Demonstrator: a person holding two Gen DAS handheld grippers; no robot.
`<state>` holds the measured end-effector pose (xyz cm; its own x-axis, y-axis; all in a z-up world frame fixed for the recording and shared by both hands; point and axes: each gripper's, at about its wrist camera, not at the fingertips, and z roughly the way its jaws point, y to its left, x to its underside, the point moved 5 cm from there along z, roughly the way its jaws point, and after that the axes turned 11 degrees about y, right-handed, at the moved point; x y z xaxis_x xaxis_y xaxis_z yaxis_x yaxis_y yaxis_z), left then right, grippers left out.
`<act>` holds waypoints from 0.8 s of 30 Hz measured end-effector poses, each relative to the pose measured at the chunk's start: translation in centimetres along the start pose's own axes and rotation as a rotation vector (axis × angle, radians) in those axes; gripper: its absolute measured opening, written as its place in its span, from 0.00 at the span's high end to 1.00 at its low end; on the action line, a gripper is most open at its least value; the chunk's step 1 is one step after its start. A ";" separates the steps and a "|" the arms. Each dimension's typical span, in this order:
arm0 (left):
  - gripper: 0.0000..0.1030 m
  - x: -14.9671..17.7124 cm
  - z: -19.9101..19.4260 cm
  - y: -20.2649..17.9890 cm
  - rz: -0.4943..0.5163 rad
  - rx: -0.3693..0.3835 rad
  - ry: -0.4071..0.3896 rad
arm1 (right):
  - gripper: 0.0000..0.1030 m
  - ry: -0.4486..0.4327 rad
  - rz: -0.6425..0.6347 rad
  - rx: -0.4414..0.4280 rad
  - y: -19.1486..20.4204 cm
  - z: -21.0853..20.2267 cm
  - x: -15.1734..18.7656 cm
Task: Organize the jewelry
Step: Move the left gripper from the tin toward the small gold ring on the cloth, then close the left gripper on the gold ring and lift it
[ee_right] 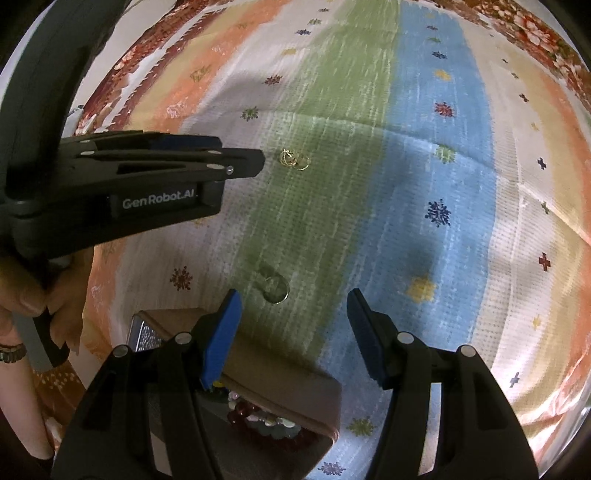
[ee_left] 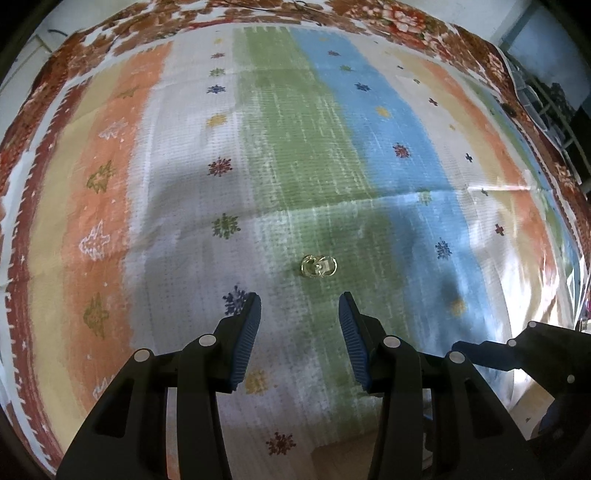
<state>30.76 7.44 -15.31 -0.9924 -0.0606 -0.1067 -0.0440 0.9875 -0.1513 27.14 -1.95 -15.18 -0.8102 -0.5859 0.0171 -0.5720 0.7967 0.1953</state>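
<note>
A pair of gold hoop earrings (ee_left: pixel 318 266) lies on the green stripe of the cloth, just beyond my left gripper (ee_left: pixel 300 301), whose blue pads stand apart with nothing between them. In the right wrist view the same earrings (ee_right: pixel 294 159) lie a little past the tip of the left gripper (ee_right: pixel 255 162), seen side-on. A single thin ring (ee_right: pixel 275 290) rests on the green stripe just ahead of my right gripper (ee_right: pixel 294 299), which is open and empty. Below it sits a brown jewelry box (ee_right: pixel 273 384) holding dark red beads and pale stones.
A striped cloth (ee_left: pixel 147 206) with small flower prints covers the whole surface, with a floral border (ee_left: pixel 406 18) at the far edge. A hand (ee_right: pixel 55 314) with a wrist band grips the left gripper's handle. The right gripper's dark body (ee_left: pixel 517 354) shows at the lower right.
</note>
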 end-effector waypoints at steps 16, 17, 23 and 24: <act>0.68 -2.4 2.1 0.0 0.019 0.038 0.032 | 0.53 0.089 0.006 -0.039 0.6 3.5 -1.4; 0.68 -2.5 2.2 0.0 0.021 0.046 0.035 | 0.57 0.089 0.009 -0.039 0.6 3.5 -1.5; 0.68 -2.6 3.6 -0.5 0.050 0.042 0.072 | 0.61 0.099 0.015 -0.026 0.4 4.3 -1.7; 0.68 -2.6 3.8 -0.6 0.051 0.040 0.077 | 0.62 0.099 0.016 -0.025 0.4 4.3 -1.7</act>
<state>33.77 6.50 -18.72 -0.9992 0.0030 -0.0396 0.0103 0.9823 -0.1869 27.71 0.00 -19.34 -0.8018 -0.5861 0.1169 -0.5549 0.8027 0.2185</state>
